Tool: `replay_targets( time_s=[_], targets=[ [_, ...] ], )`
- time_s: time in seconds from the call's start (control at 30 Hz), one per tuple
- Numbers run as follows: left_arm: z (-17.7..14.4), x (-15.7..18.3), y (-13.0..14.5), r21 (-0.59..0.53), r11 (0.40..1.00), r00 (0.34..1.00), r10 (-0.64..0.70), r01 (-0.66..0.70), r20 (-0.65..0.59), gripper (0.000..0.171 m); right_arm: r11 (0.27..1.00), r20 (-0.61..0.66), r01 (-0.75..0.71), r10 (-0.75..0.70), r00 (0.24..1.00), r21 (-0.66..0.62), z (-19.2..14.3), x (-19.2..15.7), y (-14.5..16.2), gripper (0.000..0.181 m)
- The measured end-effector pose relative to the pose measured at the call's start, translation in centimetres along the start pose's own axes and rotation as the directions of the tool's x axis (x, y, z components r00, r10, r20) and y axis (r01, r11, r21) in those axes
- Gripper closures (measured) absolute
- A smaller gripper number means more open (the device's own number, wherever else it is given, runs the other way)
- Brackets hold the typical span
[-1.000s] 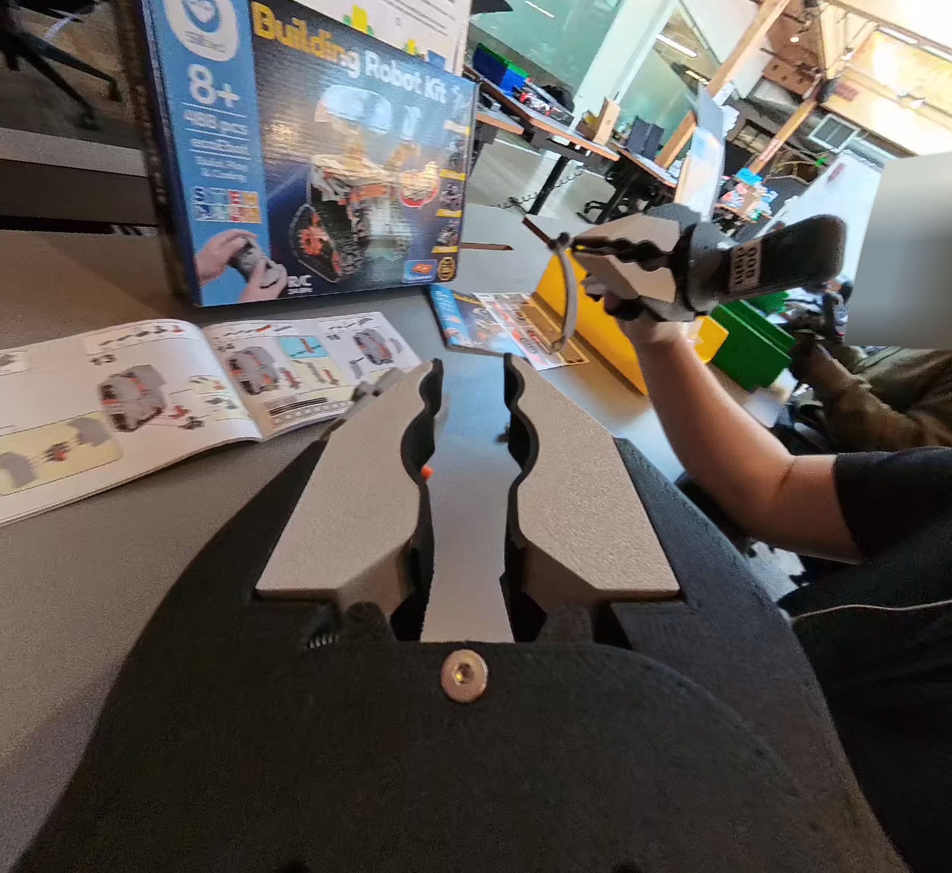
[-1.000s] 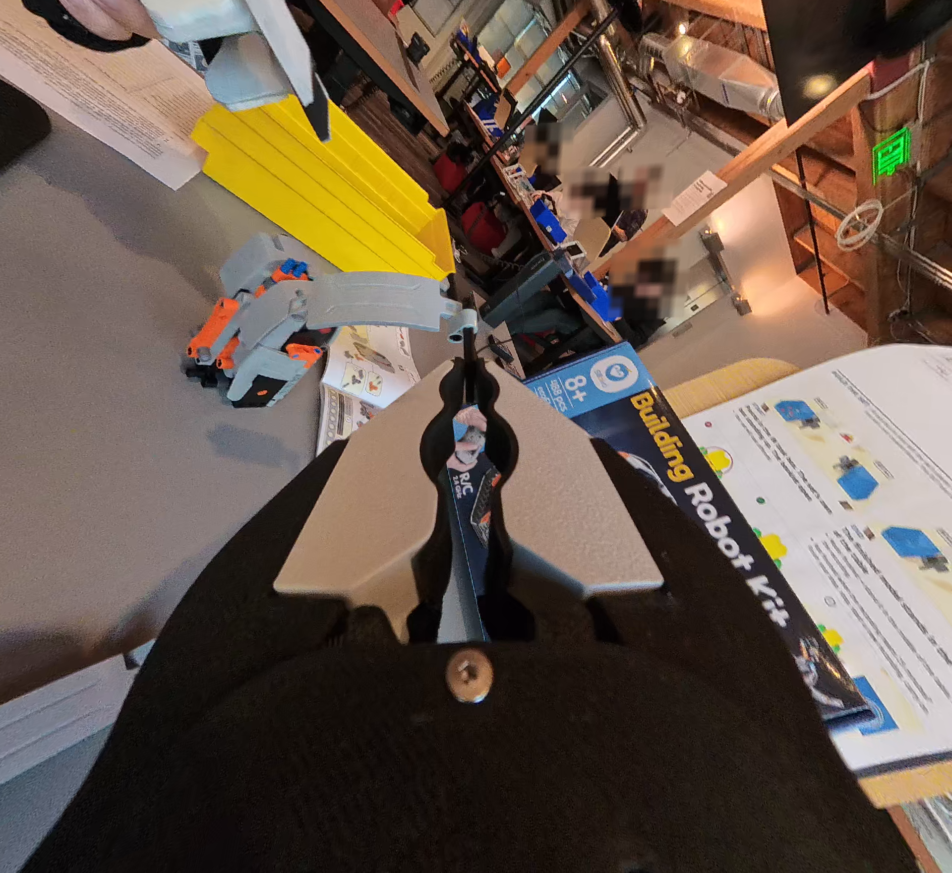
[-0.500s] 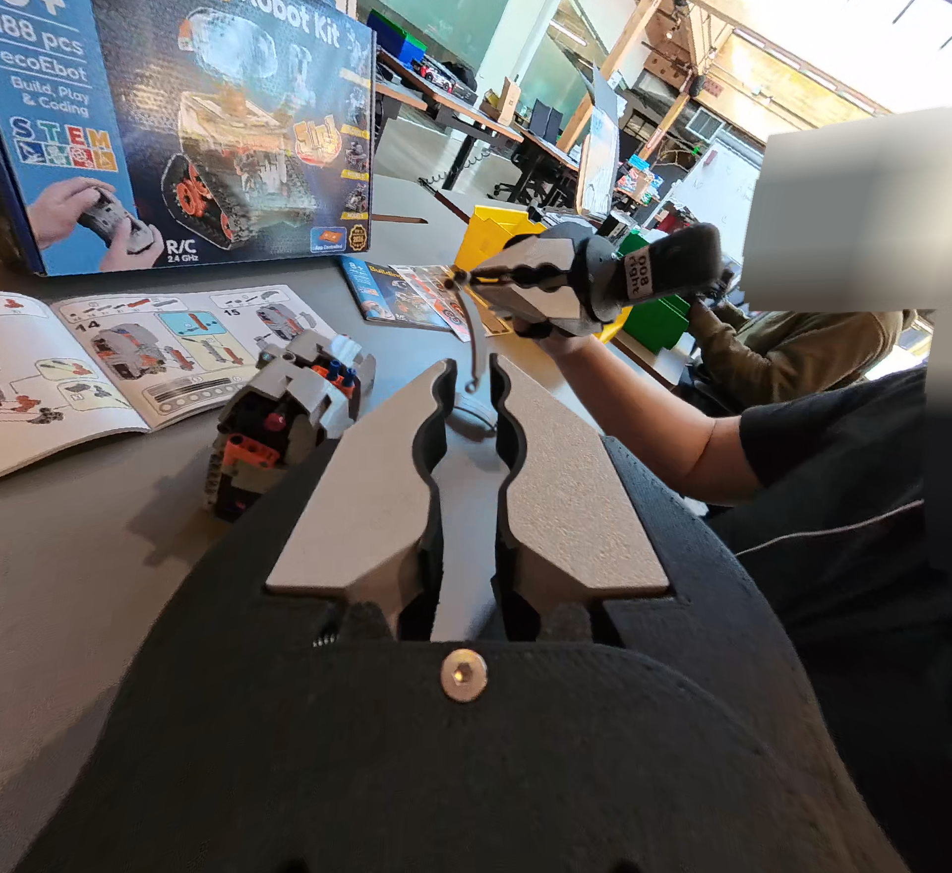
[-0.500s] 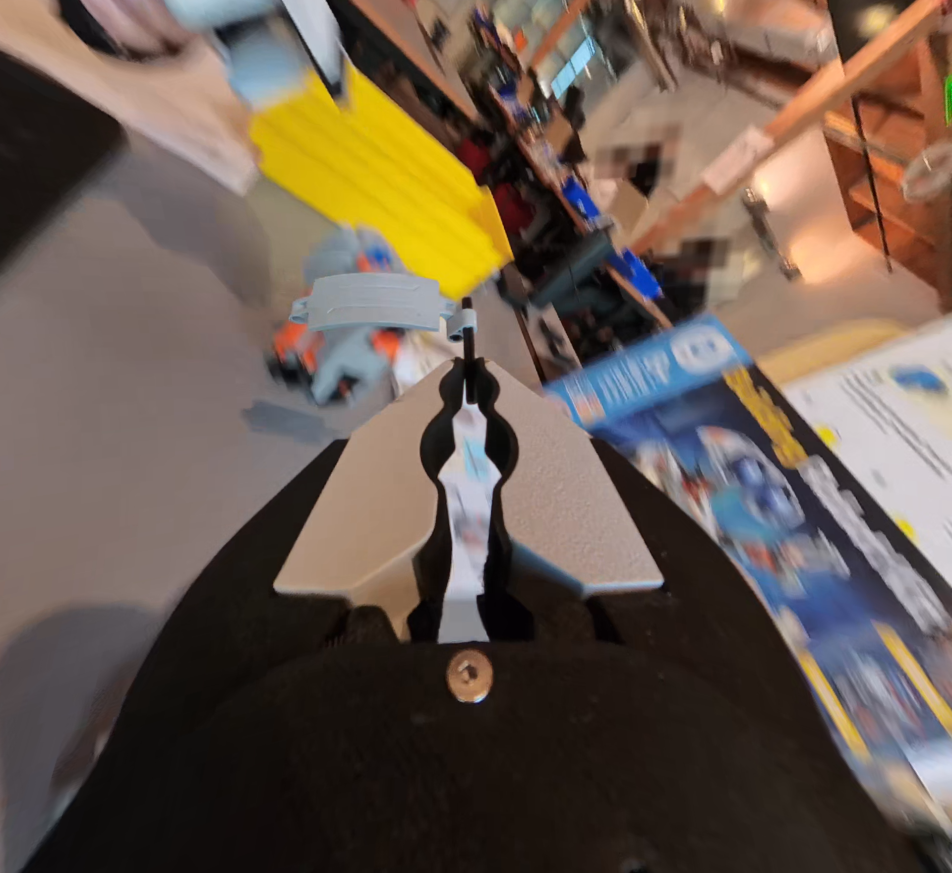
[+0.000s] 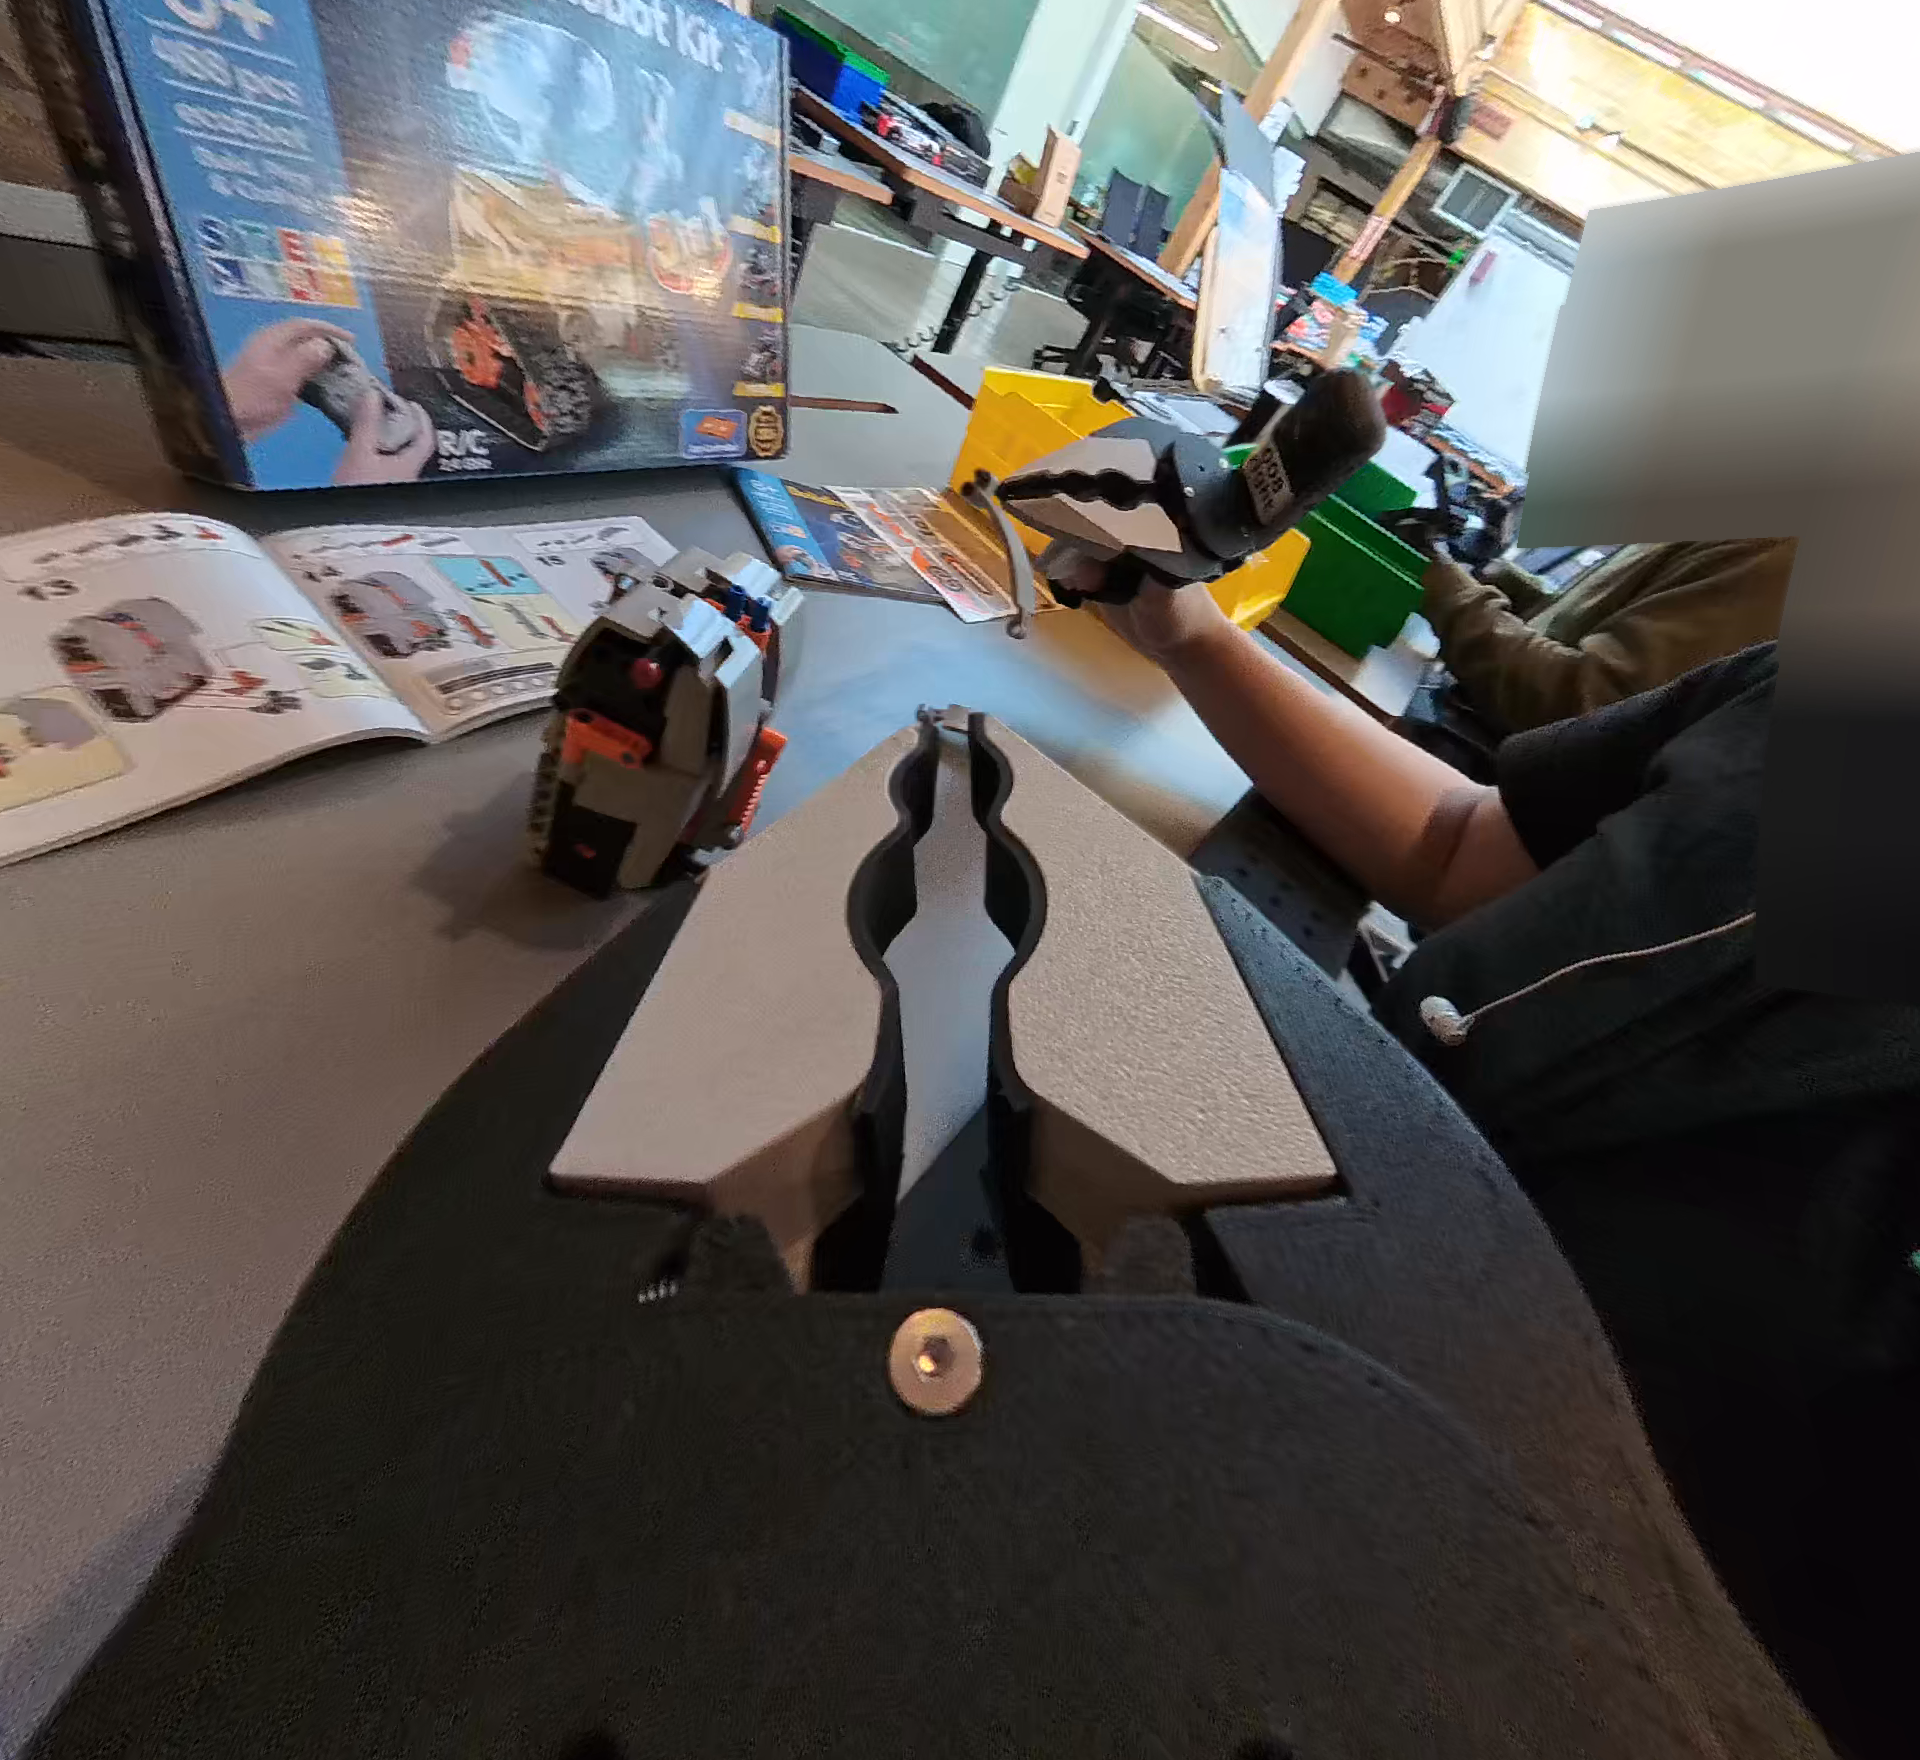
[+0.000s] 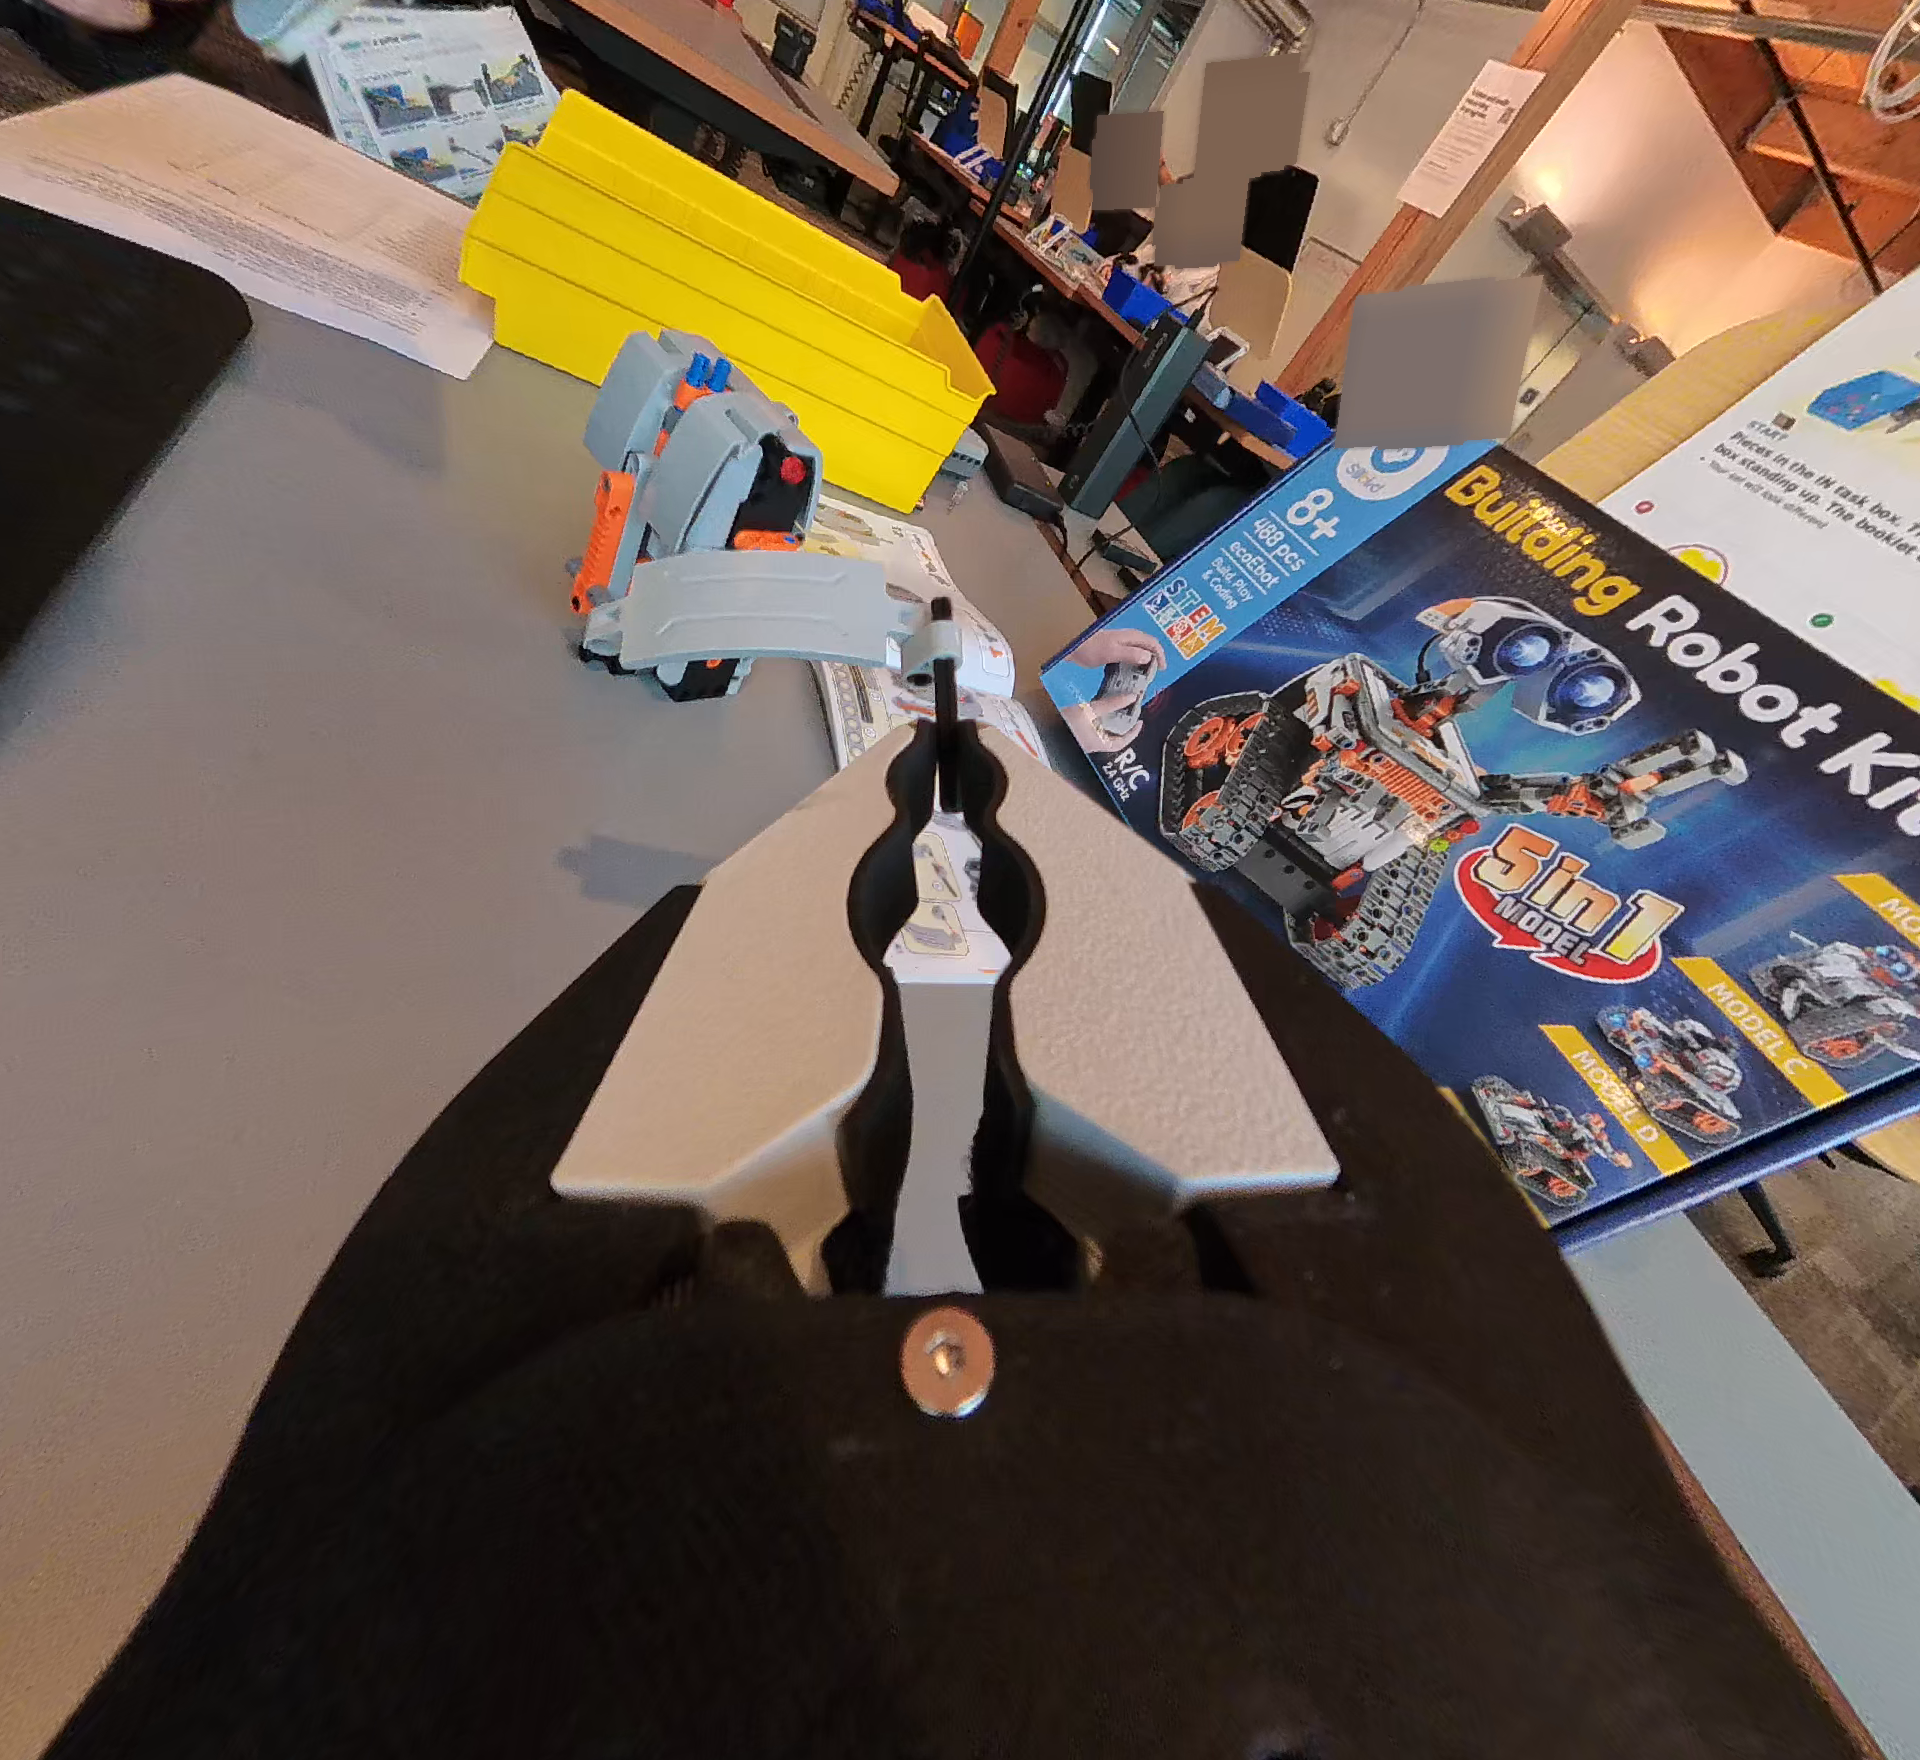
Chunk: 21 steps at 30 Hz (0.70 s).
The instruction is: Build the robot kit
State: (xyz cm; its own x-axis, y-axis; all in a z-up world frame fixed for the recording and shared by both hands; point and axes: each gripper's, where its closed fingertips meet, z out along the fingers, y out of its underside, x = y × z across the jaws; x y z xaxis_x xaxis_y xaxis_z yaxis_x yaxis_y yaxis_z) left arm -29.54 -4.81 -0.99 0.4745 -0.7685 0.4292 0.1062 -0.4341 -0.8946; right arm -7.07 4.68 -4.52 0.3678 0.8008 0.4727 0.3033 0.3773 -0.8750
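My left gripper (image 5: 948,723) hovers over the grey table (image 5: 260,1035) with its jaws nearly together; a tiny grey piece (image 5: 938,711) shows at the tips. A partly built grey, black and orange model (image 5: 665,723) stands just left of it. My right gripper (image 6: 940,734) is shut on a thin black axle (image 6: 942,671) that carries a curved grey panel (image 6: 758,614), held in front of the model (image 6: 696,484). The right gripper (image 5: 987,489) also shows in the left wrist view, with the panel (image 5: 1013,567) hanging from it.
A blue kit box (image 5: 468,183) stands behind an open instruction booklet (image 5: 260,630). Yellow bins (image 6: 707,276) and a paper sheet (image 6: 239,214) lie beyond the model. A green bin (image 5: 1351,567) and a leaflet (image 5: 883,536) are at the right. A person's arm (image 5: 1330,754) crosses the table edge. The tips of one gripper are about 25 cm away from the tips of the other.
My left gripper's jaws have closed from wide apart to nearly together, and the model has come into its view. My right gripper has swung with the panel toward the model.
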Motion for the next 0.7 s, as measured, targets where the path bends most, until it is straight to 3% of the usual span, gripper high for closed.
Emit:
replay_targets(
  time_s=[0.33,0.7],
  targets=[
    [-2.1,-0.2,-1.5,0.0,0.997,0.989,0.075,-0.076,0.129,0.163,0.984,-0.021,0.078,-0.082,0.996,-0.162,0.4,0.5,2.9,0.179],
    [-1.5,0.5,-1.1,-0.056,0.992,0.983,0.118,-0.111,0.14,0.163,0.979,-0.013,0.094,-0.098,0.995,-0.183,0.6,0.4,3.2,0.179]
  ],
)
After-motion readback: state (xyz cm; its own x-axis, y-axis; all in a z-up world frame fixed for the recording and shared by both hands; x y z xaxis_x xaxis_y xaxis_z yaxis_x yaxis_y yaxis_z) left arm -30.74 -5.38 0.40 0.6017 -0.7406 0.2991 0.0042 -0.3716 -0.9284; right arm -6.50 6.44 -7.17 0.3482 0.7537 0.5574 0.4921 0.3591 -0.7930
